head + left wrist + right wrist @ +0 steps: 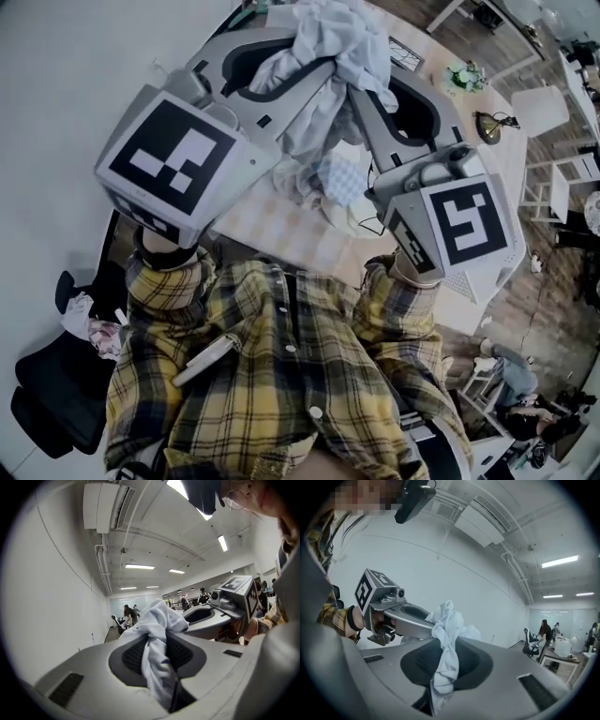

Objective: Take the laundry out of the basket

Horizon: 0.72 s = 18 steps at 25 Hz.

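Open-plan office, one large shared room. Long bare white wall (51, 620). Ceiling carries strip lights (139, 566) in rows, exposed pipes (101, 569) and air conditioner (105, 508) mounted high on wall. At far end, people (544, 629) stand near desk (560, 663) and office chair (529, 645). Head view adds more: black swivel chair (52, 384) beside wall, wood-plank floor (562, 300), white chairs (542, 108), pale wooden counter (272, 230). Look is of workplace with shared desks.
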### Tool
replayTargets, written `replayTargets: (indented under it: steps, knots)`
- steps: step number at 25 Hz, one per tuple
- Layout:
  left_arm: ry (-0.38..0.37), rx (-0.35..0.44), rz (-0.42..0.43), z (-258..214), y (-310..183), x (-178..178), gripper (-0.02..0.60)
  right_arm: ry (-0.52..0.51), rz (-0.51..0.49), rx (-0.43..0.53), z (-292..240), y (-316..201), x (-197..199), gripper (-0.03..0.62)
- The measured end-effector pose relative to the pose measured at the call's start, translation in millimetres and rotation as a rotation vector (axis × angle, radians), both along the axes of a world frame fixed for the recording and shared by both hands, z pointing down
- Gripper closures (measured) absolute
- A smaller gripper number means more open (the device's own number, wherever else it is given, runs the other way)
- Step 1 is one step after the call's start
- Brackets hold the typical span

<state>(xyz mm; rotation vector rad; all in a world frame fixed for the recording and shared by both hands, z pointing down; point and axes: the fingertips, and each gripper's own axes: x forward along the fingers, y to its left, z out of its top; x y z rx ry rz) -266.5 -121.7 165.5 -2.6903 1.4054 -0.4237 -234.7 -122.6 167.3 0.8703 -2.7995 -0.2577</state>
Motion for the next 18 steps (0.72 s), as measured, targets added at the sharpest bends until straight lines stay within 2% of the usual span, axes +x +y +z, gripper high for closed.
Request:
replayTargets:
  steps: [3,6,18]
  knots:
    - [0.028,-0.024,0.037,20,-6,3,0.456,0.015,0.025,-0.049,21,-5,3,0.522]
    - [0.044,-0.088,0.069,47,-9,12,0.456,0.042,0.062,-0.109,47,-9,14,0.522]
    - [0.061,-0.459,0.168,211,-3,58,0.456,0.143,0.197,-0.454,209,-6,67,0.519]
